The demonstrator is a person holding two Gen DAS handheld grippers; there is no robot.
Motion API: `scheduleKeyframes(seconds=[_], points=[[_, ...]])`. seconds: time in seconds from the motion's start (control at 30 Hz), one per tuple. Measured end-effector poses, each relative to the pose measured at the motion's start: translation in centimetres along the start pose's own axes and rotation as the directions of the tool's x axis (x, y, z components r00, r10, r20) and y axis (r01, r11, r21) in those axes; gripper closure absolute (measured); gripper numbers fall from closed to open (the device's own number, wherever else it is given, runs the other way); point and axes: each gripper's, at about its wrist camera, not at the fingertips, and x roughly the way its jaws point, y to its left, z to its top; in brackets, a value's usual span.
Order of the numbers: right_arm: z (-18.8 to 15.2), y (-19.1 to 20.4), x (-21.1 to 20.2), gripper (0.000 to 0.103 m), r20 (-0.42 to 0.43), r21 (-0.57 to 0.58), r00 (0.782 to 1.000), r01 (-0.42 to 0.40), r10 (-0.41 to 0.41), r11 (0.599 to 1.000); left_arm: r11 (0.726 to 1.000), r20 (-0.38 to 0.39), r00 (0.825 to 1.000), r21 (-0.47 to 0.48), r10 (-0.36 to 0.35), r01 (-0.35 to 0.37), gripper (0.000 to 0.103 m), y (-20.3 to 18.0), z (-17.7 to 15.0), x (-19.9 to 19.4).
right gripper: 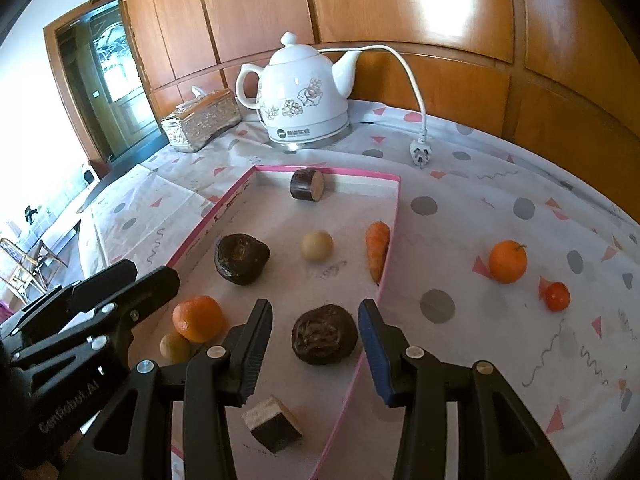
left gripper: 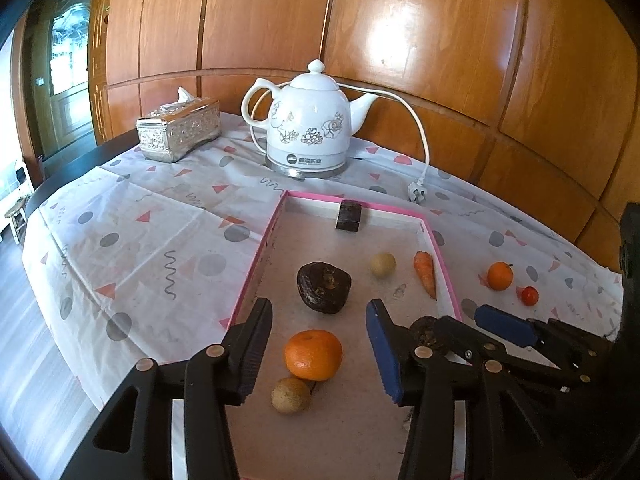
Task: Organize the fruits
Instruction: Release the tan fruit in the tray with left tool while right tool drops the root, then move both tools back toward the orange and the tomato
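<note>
Handling the firm, light, round, roll-prone mandarin [left gripper: 313,355], lying in the pink-rimmed tray [left gripper: 256,264] at its near left between the part-open, empty left gripper [left gripper: 320,350], requires side pinching at its widest girth, while the right gripper [right gripper: 316,344] straddles a dark tuber [right gripper: 323,334] without contact.

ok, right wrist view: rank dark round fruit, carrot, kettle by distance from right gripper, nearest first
1. Dark round fruit: in the tray, between the open right gripper fingers.
2. Carrot: farther back, against the tray's right wall.
3. Kettle: beyond the tray, by the wooden wall.
</note>
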Motion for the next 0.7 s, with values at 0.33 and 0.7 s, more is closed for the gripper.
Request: scheduleKeyframes(seconds=[0.33,0.7], points=[[-1.3,-1.5,-1.2,0.057,0.003,0.053,0.999,0.036,-0.036,0.998,1.0,0.003,1.0,0.022,-0.016,0.016,0.051,-1.0,-0.3,-0.6],[-2.1,-3.0,-2.2,0.057,0.018,0.095,0.997,0.076,-0.078,0.993,0.997,-0.007,0.999,0.06,-0.037,0.038,0.048,-2.4,-0.7,-0.8]])
